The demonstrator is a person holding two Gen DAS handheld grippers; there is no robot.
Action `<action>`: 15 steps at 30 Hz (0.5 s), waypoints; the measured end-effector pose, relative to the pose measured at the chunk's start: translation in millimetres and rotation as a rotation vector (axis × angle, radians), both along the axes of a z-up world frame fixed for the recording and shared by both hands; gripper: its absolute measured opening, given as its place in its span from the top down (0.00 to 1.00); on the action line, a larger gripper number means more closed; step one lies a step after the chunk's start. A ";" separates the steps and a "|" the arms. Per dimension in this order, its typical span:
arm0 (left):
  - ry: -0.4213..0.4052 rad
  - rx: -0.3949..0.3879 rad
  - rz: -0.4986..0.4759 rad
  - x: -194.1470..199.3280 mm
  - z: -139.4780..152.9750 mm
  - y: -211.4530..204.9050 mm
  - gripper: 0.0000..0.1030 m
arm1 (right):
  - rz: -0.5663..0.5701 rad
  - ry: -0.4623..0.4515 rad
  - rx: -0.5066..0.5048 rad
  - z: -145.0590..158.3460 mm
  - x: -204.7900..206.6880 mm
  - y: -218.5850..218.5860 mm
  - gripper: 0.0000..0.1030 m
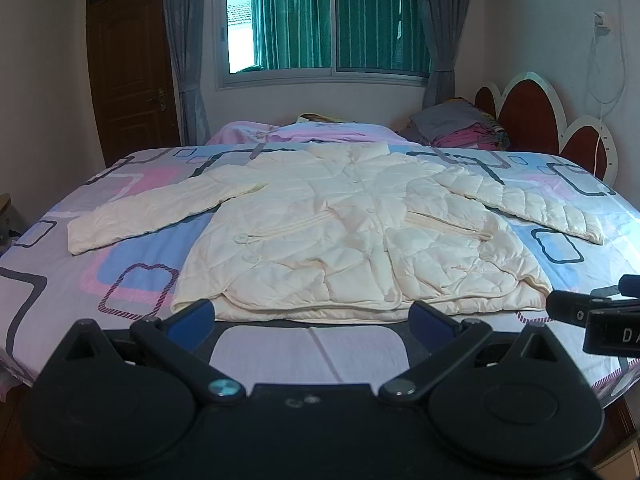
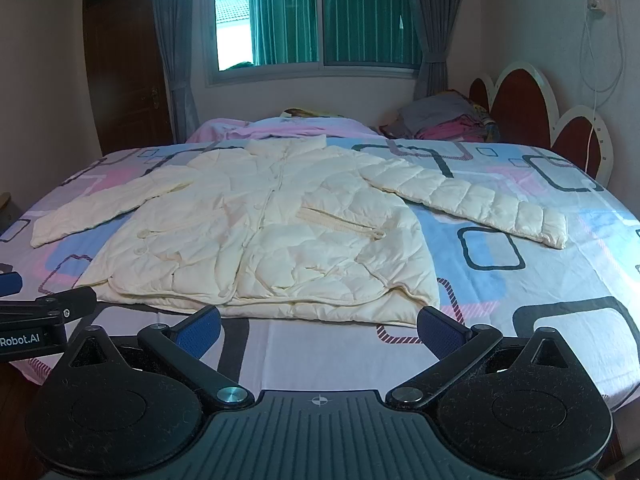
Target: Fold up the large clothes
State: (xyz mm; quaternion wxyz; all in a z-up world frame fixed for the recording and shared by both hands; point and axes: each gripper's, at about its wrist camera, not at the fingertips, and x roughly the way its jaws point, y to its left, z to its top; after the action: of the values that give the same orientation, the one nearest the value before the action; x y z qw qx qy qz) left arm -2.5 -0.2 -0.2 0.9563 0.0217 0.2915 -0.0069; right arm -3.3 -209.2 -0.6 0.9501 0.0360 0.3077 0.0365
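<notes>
1. Jacket: cream, quilted, laid flat and front-up in the middle of the bed, hem toward the cameras, collar toward the window. Both sleeves spread out to the sides; buttons and two slanted pocket zips visible.
2. Bed: covered by a sheet printed with pink, blue and grey rounded rectangles. A pink blanket is bunched along the far edge.
3. Left gripper: fingers wide apart, nothing between them, hovering just short of the jacket's hem.
4. Right gripper: fingers wide apart, empty, likewise just short of the hem, beside the left one.
5. Headboard: dark red petal-shaped panels with white borders, at right. A pile of pillows and folded cloth lies before it.
6. Window: sliding panes, green curtain behind the glass, grey curtains either side.
7. Door: brown wood, closed, left of the window.
8. Cable: white, hanging from a wall socket at right.
</notes>
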 end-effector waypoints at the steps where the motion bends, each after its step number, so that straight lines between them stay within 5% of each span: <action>1: 0.000 0.000 0.000 -0.3 -0.1 0.3 0.00 | 0.000 0.000 0.002 0.0 0.2 -0.2 0.00; 15: -0.005 0.005 0.004 5.4 0.6 1.7 0.00 | -0.006 -0.006 0.004 2.9 -3.6 2.7 0.00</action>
State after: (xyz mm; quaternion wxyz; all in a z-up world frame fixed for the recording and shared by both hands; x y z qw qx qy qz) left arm 2.9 1.5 0.4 0.9569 0.0235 0.2894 -0.0040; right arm -6.9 -206.5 2.3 0.9510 0.0390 0.3048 0.0342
